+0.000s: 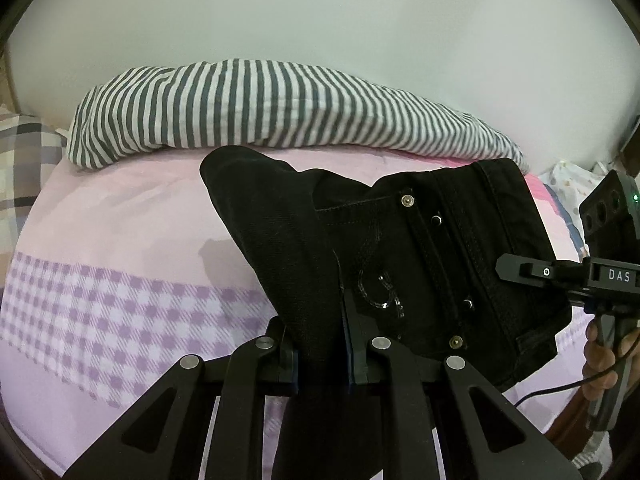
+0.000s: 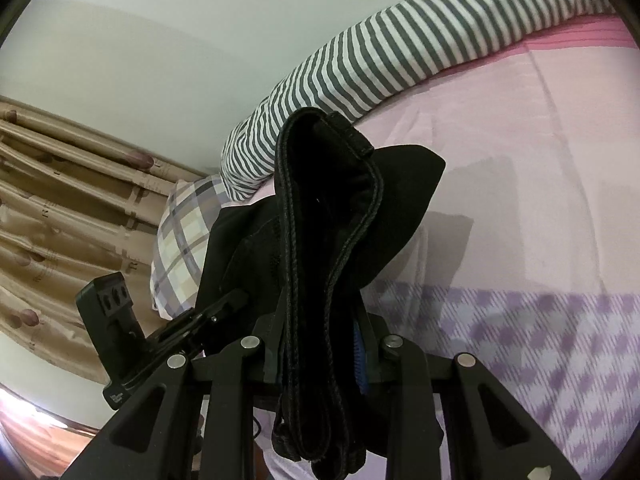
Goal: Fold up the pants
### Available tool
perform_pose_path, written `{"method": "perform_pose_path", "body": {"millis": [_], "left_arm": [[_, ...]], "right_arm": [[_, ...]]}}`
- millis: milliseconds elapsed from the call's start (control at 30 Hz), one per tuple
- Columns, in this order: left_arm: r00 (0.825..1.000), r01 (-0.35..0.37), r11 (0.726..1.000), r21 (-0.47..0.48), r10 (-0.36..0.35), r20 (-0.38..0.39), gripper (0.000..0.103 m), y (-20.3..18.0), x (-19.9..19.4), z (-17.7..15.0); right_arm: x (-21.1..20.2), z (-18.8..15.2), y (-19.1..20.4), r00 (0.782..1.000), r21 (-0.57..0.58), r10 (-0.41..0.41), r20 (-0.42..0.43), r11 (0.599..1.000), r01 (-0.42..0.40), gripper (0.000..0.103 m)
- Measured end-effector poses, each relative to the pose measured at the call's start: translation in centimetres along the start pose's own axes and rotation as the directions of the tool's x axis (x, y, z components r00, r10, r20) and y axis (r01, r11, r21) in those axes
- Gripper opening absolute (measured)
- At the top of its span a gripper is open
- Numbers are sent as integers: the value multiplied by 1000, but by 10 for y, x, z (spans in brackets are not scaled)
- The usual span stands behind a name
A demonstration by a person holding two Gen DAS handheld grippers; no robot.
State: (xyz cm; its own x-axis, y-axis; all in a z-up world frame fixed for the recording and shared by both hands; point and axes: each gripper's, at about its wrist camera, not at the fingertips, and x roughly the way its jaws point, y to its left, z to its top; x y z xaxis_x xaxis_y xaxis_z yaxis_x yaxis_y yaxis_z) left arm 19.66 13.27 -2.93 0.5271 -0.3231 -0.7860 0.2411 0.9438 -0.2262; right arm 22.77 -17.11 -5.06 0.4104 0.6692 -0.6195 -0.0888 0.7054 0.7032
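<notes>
Left wrist: both tongs [image 1: 320, 344] [image 2: 320, 344] clamp black pants [image 1: 400, 248] over bed [image 1: 120, 220]

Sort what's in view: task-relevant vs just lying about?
In play: black pants, left gripper and right gripper, both clamped on them.

Lying about: striped pillow, plaid pillow, pink bedsheet, curtain.
</notes>
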Motion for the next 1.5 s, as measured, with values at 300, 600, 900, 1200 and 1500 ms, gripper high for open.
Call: {"method": "perform_pose_path", "body": {"millis": [300, 600, 900, 1200, 1500], "left_arm": [[1000, -10, 1000, -6, 10, -15, 16, 17, 32, 27], [999, -31, 999, 10, 32, -26, 16, 25, 64, 41], [996, -33, 999, -22, 31, -83, 28, 49, 90, 32], [993, -74, 997, -17, 72, -88, 44, 51, 92, 26], [982, -166, 985, 45, 169, -80, 49, 42, 77, 4]], "right_arm": [[27, 27, -12, 1000, 22, -20, -8, 1000, 20, 24], [45, 45, -33, 999, 52, -48, -4, 998, 48, 24], [54, 43, -66, 994, 84, -105, -7, 991, 106, 25], [52, 37, -57, 976, 32, -216, 21, 976, 215, 37], [38, 20, -41, 958, -11, -280, 64, 959, 282, 38]]}}
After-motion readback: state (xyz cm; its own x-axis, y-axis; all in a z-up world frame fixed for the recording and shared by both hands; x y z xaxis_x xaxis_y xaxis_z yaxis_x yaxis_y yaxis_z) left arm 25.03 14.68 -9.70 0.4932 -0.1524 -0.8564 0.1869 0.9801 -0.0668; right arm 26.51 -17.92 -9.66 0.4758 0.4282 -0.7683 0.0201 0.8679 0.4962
